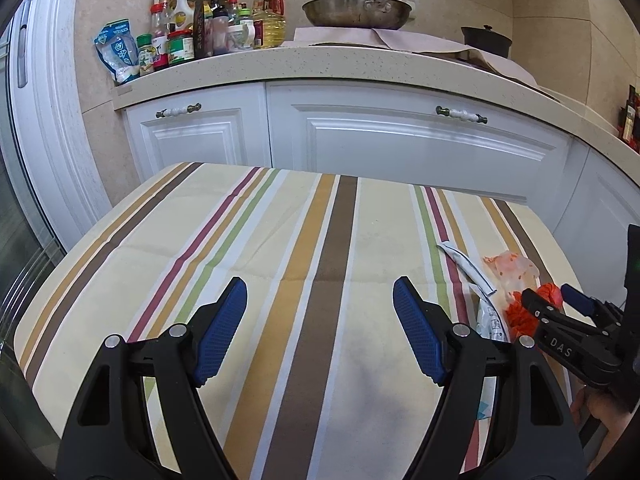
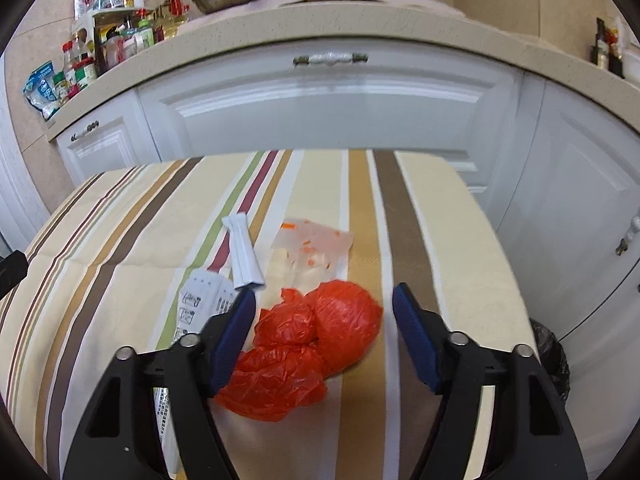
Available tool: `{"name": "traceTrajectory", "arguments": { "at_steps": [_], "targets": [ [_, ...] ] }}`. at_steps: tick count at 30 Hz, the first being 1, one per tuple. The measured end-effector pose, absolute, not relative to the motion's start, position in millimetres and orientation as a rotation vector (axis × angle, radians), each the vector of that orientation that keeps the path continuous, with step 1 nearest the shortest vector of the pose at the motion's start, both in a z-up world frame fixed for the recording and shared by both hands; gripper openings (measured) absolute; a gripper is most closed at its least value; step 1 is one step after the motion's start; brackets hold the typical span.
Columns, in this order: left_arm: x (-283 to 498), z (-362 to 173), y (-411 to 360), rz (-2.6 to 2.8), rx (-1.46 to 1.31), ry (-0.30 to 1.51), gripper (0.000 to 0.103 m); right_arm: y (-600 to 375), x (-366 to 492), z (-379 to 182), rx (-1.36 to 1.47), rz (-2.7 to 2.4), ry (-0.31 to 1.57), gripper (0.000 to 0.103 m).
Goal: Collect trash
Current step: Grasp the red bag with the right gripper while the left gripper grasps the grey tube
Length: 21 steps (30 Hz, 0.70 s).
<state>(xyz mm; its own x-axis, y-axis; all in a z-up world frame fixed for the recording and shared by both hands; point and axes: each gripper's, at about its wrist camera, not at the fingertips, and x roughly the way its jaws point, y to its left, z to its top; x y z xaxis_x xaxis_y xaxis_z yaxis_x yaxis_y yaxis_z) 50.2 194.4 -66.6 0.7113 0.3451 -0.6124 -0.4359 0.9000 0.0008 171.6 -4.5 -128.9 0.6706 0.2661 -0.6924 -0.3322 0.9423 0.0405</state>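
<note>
Straddling the red bag (image 2: 304,344), the right gripper (image 2: 324,312) stands wide open, the crumpled bag lying on the bench (image 2: 460,248) between its fingers, nearer the left one and apart from the right. Just beyond lie a clear wrapper (image 2: 316,244), a white packet (image 2: 242,252) and a printed sachet (image 2: 200,304). The left gripper (image 1: 320,300) is open too, over bare striped cloth, with the trash off to its right.

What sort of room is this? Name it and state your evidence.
Most likely a home kitchen. A steel frying pan sits on the speckled countertop, sauce and oil bottles crowd its corner, and white cabinets run beneath, behind a striped-cloth table.
</note>
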Motion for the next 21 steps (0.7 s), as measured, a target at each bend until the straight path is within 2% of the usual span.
{"name": "traceTrajectory", "arguments": {
  "at_steps": [6, 21],
  "targets": [
    [55, -71, 185, 0.417, -0.146, 0.665, 0.074, -9, 169, -128, -0.067, 0.365, 0.763, 0.049],
    [68, -72, 120, 0.287, -0.105, 0.688, 0.074, -63, 140, -93, -0.078, 0.275, 0.629, 0.049]
  ]
}}
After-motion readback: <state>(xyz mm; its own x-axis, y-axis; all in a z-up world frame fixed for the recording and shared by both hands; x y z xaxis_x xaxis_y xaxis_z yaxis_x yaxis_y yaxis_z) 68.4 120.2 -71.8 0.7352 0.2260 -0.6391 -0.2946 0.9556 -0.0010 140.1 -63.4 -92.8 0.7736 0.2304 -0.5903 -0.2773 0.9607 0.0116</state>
